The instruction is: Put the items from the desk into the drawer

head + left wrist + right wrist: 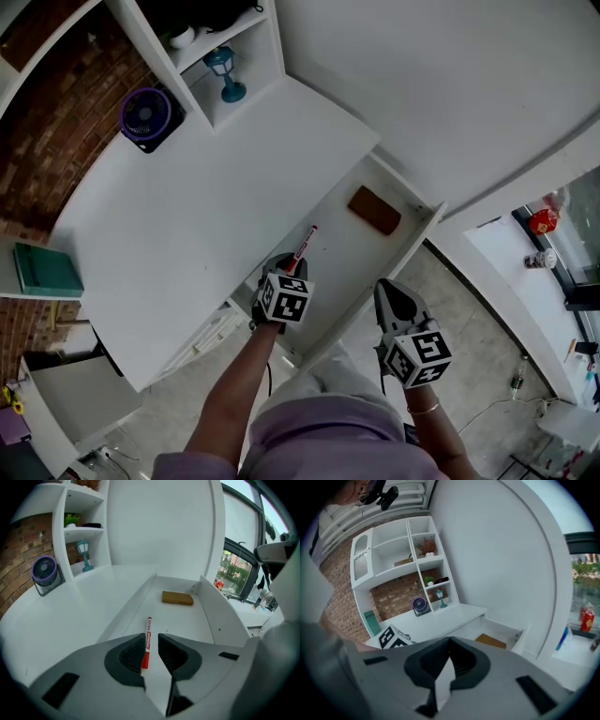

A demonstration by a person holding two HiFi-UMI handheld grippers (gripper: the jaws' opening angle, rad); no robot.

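The white drawer [418,221] is pulled out from the desk [187,216]. On its floor lie a flat brown case [374,210] at the far end and a red marker [304,244] nearer me. In the left gripper view the marker [148,634] lies with its rear end between the jaws of my left gripper [151,637], which stands open with a gap beside the marker. My right gripper [389,289] hovers shut and empty past the drawer's front, over the floor. The brown case [490,641] also shows in the right gripper view.
A purple desk fan [145,116] stands at the back of the desk beside a white shelf unit holding a blue lantern [226,73]. A teal book [47,270] sits at the far left. A white wall runs behind the drawer.
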